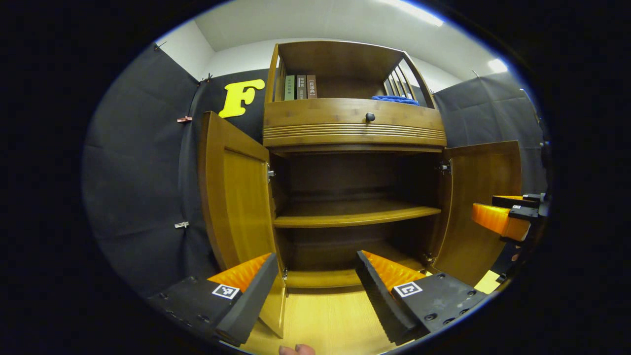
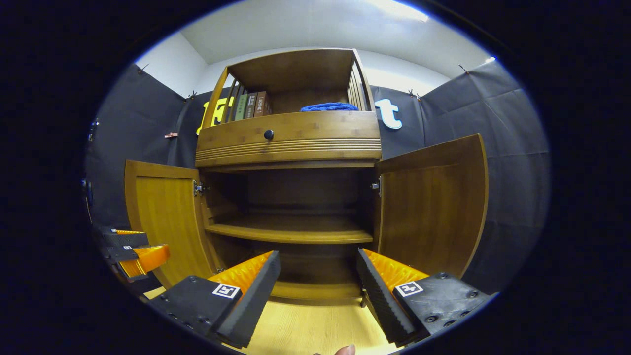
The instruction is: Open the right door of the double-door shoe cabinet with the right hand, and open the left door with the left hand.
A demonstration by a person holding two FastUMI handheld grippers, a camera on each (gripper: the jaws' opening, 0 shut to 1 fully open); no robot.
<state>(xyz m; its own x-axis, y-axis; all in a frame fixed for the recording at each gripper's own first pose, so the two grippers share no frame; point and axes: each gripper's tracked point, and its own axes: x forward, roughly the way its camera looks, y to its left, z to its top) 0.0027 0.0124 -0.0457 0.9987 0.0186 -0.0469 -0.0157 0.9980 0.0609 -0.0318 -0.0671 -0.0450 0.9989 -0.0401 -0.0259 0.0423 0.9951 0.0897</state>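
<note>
Double-door brown wooden shoe cabinet (image 2: 288, 143) is found on the pale wood floor (image 2: 305, 325), both doors swung wide; left gripper (image 1: 315, 281) and right gripper (image 2: 318, 278), gaping and empty, should be withdrawn clear of door edges.

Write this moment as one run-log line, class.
left door: open | right door: open | left gripper: open, empty | right gripper: open, empty | cabinet shelf: bare
</note>
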